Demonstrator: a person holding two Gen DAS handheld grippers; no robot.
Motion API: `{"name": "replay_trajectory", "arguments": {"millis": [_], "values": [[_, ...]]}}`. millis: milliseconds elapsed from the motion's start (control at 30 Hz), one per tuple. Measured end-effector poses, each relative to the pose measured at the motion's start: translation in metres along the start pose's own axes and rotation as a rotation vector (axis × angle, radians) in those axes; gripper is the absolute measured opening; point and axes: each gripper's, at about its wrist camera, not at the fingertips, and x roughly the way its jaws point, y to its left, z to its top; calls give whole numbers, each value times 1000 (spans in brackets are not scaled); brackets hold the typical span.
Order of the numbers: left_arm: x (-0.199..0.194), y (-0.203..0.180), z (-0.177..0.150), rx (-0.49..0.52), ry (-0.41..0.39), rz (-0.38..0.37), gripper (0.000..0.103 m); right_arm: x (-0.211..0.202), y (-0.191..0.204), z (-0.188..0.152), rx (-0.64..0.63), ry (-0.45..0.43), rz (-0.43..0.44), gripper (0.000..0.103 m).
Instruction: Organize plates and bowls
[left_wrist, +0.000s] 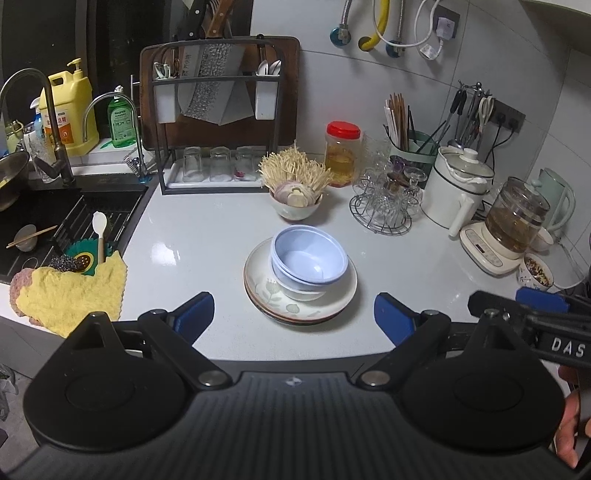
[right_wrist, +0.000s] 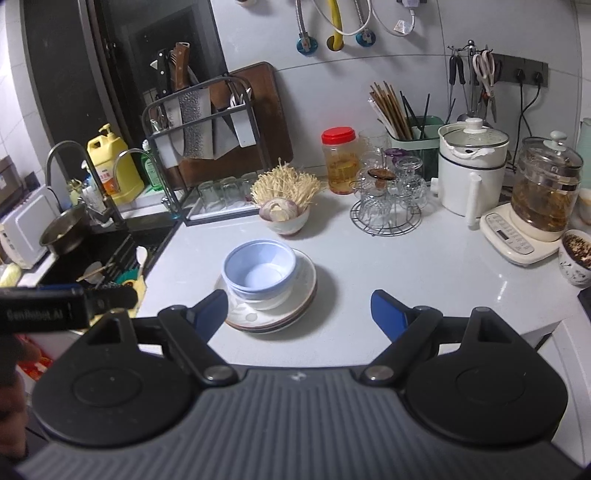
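A stack of pale blue bowls (left_wrist: 309, 260) over a white bowl sits on stacked floral plates (left_wrist: 264, 288) on the white counter. It also shows in the right wrist view, bowls (right_wrist: 258, 269) on plates (right_wrist: 303, 291). My left gripper (left_wrist: 293, 314) is open and empty, held back near the counter's front edge, the stack between and beyond its blue pads. My right gripper (right_wrist: 297, 308) is open and empty, with the stack by its left pad (right_wrist: 210, 308). The right gripper (left_wrist: 532, 314) also shows at the left view's right edge.
A bowl of enoki mushrooms and onion (left_wrist: 295, 199) stands behind the stack. A glass rack (left_wrist: 386, 201), red-lidded jar (left_wrist: 342, 153), white pot (left_wrist: 460, 186) and glass kettle (left_wrist: 511, 225) line the right. A knife rack (left_wrist: 218, 122), sink (left_wrist: 44, 229) and yellow cloth (left_wrist: 70, 291) are at left.
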Motion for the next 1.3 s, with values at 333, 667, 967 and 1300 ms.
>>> {"name": "replay_trajectory", "arguments": {"millis": [333, 667, 967, 1300], "values": [[16, -5, 5, -18, 68, -1, 96, -1, -11, -1, 33, 7, -12, 86], [11, -15, 16, 2, 46, -12, 96, -3, -17, 2, 52, 4, -5, 86], [12, -21, 15, 15, 54, -31, 96, -6, -19, 1, 59, -10, -17, 86], [9, -27, 15, 24, 76, -21, 96, -10, -22, 2, 70, -5, -13, 86]]}}
